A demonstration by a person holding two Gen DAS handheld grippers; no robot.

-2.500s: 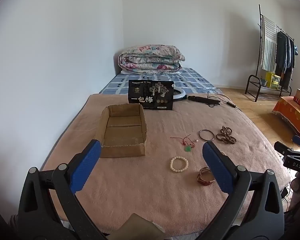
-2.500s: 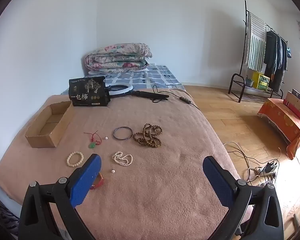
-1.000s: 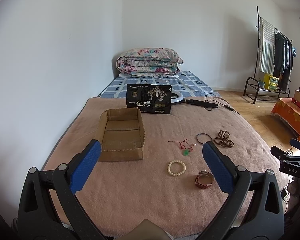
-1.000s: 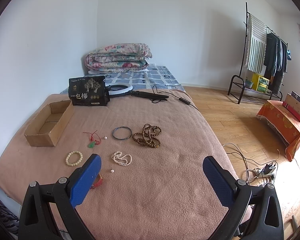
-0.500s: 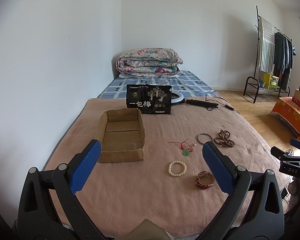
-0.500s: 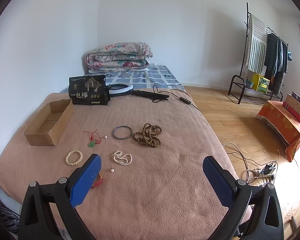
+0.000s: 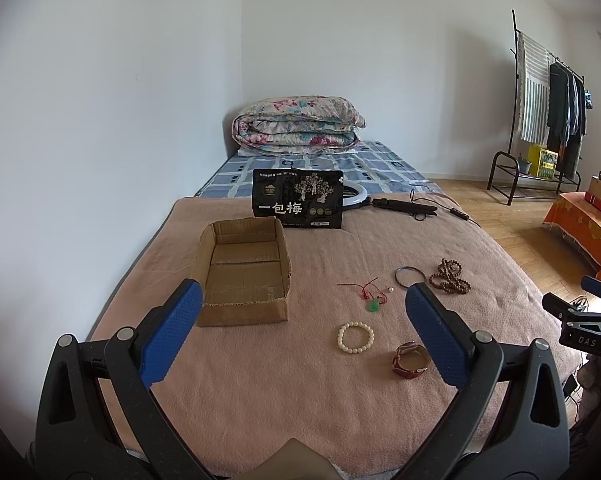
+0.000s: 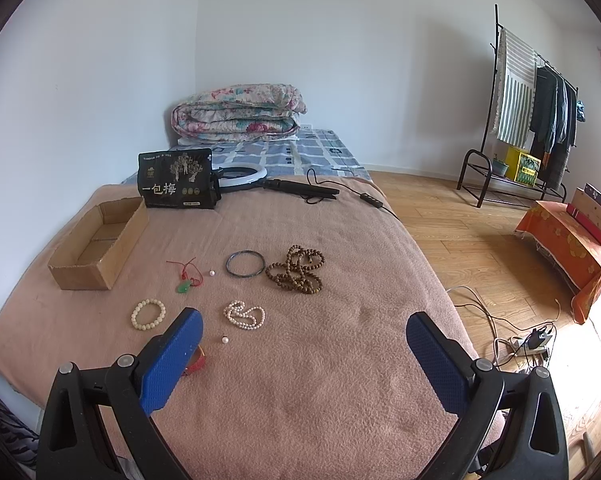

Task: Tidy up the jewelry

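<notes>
Both the left tongs [image 7: 300, 332] and the right tongs [image 8: 302, 354] gape wide and empty above the bed [image 8: 340, 360], jewelry scattered beside the cardboard box [image 7: 242, 276].

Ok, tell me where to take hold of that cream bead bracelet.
The cream bead bracelet lies flat as an open ring on the blanket. Probably best: left tool from straight above, one finger inside the ring, one outside, pinching the near bead strand.
</notes>
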